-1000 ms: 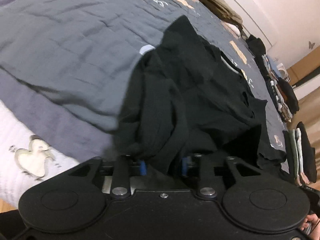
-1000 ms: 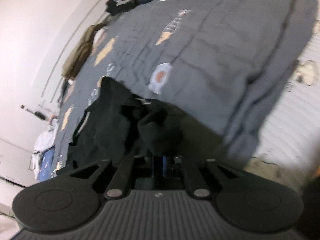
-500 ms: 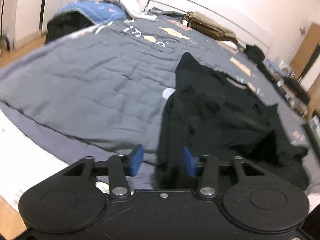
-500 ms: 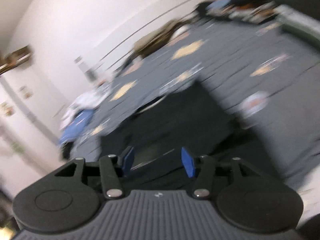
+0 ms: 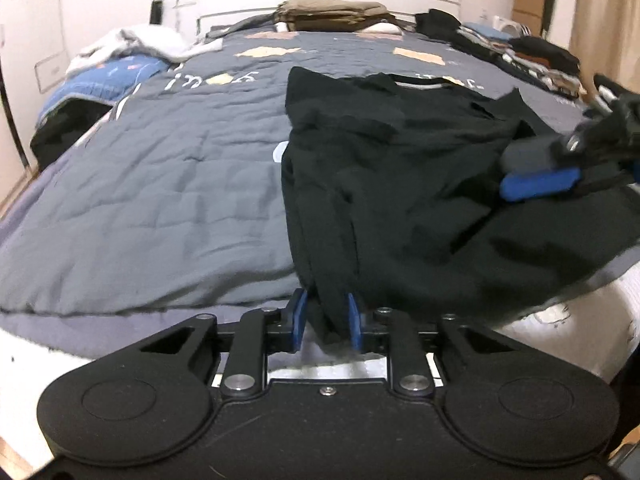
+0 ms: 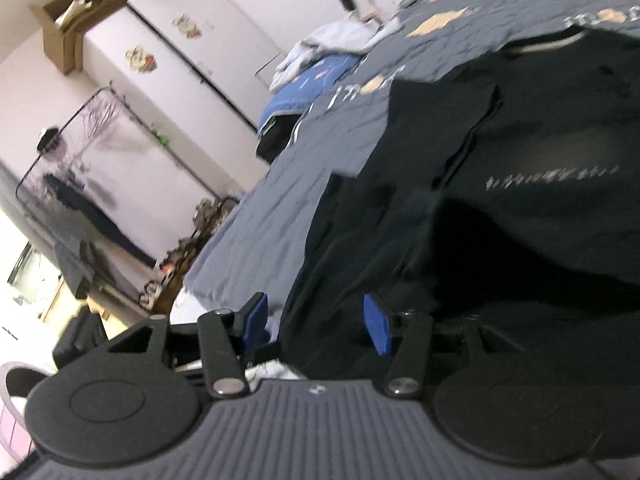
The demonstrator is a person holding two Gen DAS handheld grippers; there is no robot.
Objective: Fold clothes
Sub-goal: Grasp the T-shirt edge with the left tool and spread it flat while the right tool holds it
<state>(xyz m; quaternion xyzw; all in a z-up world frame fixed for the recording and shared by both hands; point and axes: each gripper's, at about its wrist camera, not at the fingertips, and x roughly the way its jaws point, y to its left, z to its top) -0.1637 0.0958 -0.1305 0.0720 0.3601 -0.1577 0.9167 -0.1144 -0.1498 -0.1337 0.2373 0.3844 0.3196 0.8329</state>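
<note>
A black T-shirt (image 5: 400, 168) lies spread and rumpled on the grey bed cover (image 5: 160, 184), its neck toward the headboard. My left gripper (image 5: 326, 322) is at the near edge of the bed with the shirt's bunched hem between its blue pads, jaws narrowly apart around the cloth. My right gripper (image 6: 316, 322) is open, its blue pads either side of the shirt's (image 6: 500, 200) lower edge. It also shows in the left wrist view (image 5: 560, 168) at the right, over the shirt.
Folded clothes are stacked along the bed's right side (image 5: 532, 56) and at the headboard (image 5: 332, 12). A blue quilt with white laundry (image 5: 104, 68) lies at the far left. A white wardrobe (image 6: 168, 52) and clothes rack (image 6: 80, 168) stand beside the bed.
Both grippers let go of the bunched shirt and opened; the shirt now lies spread on the bed. The left has closed in around the hem again; the right has swung toward the lower edge.
</note>
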